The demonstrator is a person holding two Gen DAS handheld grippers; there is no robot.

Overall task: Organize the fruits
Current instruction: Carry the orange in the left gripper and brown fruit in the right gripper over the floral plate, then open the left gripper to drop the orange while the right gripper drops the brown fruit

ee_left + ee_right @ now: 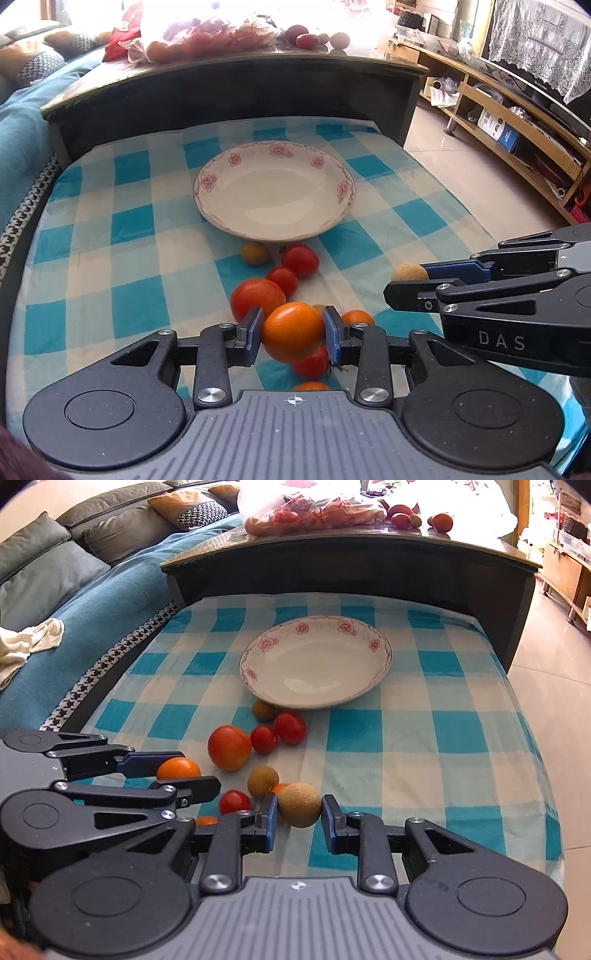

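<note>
Fruits lie in a loose cluster on the checked cloth (406,738) that covers the table, just in front of the flowered plate (273,225), which holds nothing yet. We judge the plate to be the collection point, set centrally so that both hands reach it.

Working from the left: our left gripper (292,332) has its jaws closed on the orange fruit (292,331), both blue pads pressed against its flanks at mid-height. We read this as a grip across the widest part, chosen so the round fruit cannot squirt out. The large red tomato (256,297) sits just beside the left pad; smaller red tomatoes (300,260) and a yellow-green fruit (254,253) lie nearer the plate rim.

Further right, our right gripper (299,821) straddles the tan round fruit (299,804). A gap shows beside the right pad, so we judge these jaws to be open around the fruit, not yet clamped. A second tan fruit (263,782) rests just behind it.

Legible writing: the letters "DAS" appear on the right gripper body in the left wrist view. White lettering on the dark screen frame at far right is too small to read.
</note>
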